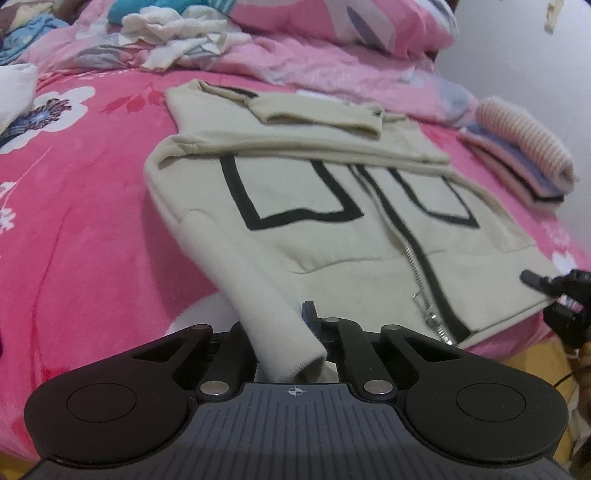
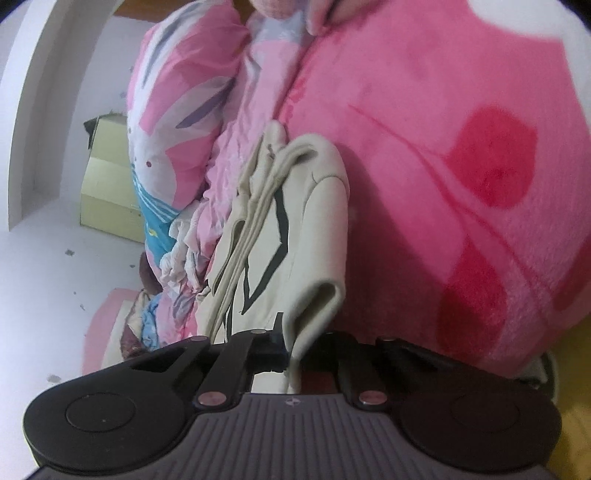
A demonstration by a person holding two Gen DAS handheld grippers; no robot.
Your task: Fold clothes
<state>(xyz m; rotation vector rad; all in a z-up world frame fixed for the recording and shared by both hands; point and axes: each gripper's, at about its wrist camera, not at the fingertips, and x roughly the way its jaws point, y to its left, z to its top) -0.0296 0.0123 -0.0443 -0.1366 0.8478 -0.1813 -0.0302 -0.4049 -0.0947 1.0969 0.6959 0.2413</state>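
A beige zip jacket (image 1: 317, 192) with black outlined pockets lies front-up on the pink flowered blanket (image 1: 85, 229), its sleeves folded across the chest. My left gripper (image 1: 284, 343) is shut on the jacket's near left corner, and a thick fold of cloth runs up from between its fingers. My right gripper (image 1: 546, 288) shows at the jacket's near right hem corner. In the right wrist view, the right gripper (image 2: 295, 350) is shut on that hem corner of the jacket (image 2: 310, 229), with a doubled edge of cloth standing up from it.
A folded stack of striped pink clothes (image 1: 517, 158) lies to the right of the jacket. A heap of white clothes (image 1: 177, 33) and a pink pillow (image 1: 332, 22) lie behind it. A yellow-green cabinet (image 2: 107, 177) stands beyond the bed.
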